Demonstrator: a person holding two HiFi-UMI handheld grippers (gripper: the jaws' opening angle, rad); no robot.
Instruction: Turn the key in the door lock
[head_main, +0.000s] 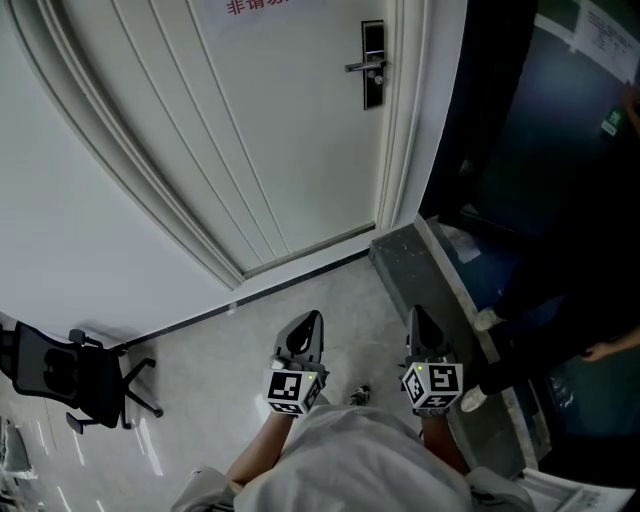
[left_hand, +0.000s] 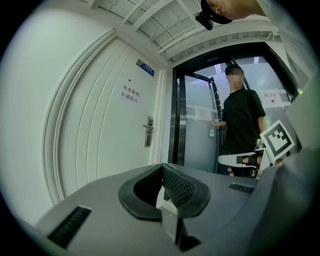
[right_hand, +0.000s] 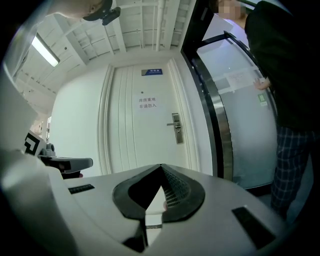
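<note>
Two handheld grippers point toward a shut white door (head_main: 260, 120) and stand well apart from it, the left gripper (head_main: 311, 324) and the right gripper (head_main: 419, 322) each with jaws pressed together at the tips and nothing between them. The door lock (head_main: 372, 90), a dark plate with a silver lever handle (head_main: 363, 66), sits at the door's right edge, and any key in it is too small to make out. A person in a black shirt (left_hand: 243, 120) stands by a glass door (left_hand: 200, 125) to the right, and a black office chair (head_main: 72, 377) stands near the left wall
</note>
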